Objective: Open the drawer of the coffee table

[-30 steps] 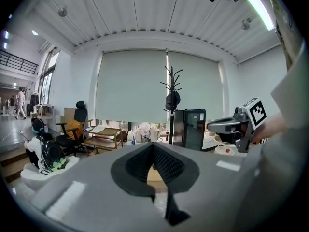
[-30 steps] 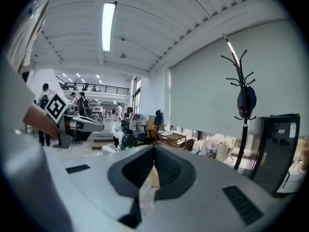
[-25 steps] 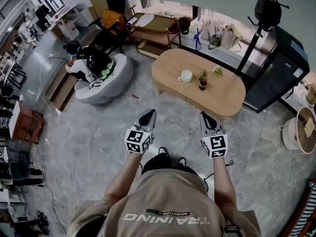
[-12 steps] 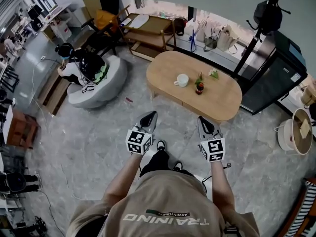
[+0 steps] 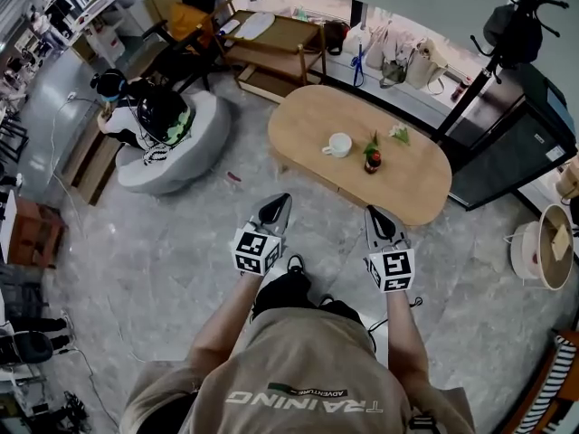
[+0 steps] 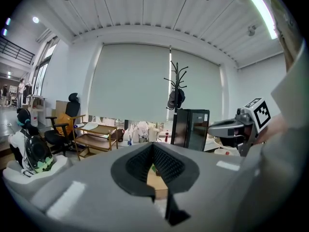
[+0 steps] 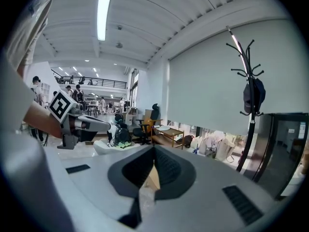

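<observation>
The oval wooden coffee table [image 5: 412,186] stands ahead of me in the head view, with a white cup [image 5: 340,143], a small bottle [image 5: 373,158] and a small plant [image 5: 398,132] on it. Its near side faces me; I cannot make out a drawer front on it. My left gripper [image 5: 280,199] and right gripper [image 5: 373,210] are held side by side over the floor, short of the table's near edge, both shut and empty. In the left gripper view the pads [image 6: 153,145] meet, and a strip of the table top [image 6: 155,180] shows below them. The right gripper's own view shows its jaws [image 7: 154,148] shut too.
A grey beanbag [image 5: 204,147] with a dark backpack lies to the left. Behind the table a wooden rack [image 5: 280,48] and bags [image 5: 398,61] line the wall. At the right are a coat stand [image 5: 520,21], a black cabinet [image 5: 507,143] and a round basket table [image 5: 543,242].
Both grippers have moved forward toward the coffee table and a little lower, staying shut. The table now sits slightly nearer in the head view.
</observation>
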The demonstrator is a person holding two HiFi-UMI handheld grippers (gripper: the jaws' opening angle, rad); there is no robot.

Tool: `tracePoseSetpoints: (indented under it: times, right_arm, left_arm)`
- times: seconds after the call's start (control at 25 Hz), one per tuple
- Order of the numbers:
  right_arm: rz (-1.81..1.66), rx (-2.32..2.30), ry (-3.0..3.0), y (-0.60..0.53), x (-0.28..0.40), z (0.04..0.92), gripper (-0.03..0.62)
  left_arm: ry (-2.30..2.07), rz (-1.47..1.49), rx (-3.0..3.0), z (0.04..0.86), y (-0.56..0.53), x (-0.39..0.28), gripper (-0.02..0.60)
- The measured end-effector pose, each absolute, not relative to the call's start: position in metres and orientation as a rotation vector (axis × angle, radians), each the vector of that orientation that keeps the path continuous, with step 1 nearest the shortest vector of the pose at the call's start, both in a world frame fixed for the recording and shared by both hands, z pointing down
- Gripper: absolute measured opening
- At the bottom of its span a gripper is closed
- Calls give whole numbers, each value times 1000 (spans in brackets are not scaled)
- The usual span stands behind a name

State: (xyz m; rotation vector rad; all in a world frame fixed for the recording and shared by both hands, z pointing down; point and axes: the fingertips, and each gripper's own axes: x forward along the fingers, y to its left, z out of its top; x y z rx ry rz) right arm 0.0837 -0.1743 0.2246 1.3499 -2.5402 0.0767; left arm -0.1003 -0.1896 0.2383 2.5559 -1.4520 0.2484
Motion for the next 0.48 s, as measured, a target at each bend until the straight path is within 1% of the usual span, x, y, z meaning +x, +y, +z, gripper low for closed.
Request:
tracePoseSetpoints:
  times: [0.2, 0.48]
  right_arm:
    - [35, 1326, -2557, -201, 70, 256, 5]
    - [35, 1308, -2569, -229, 53, 324, 5]
  left_arm:
    - [-1435, 294, 2589, 283, -216, -104, 6]
    - [-1421, 290, 2580, 357, -246, -110, 6]
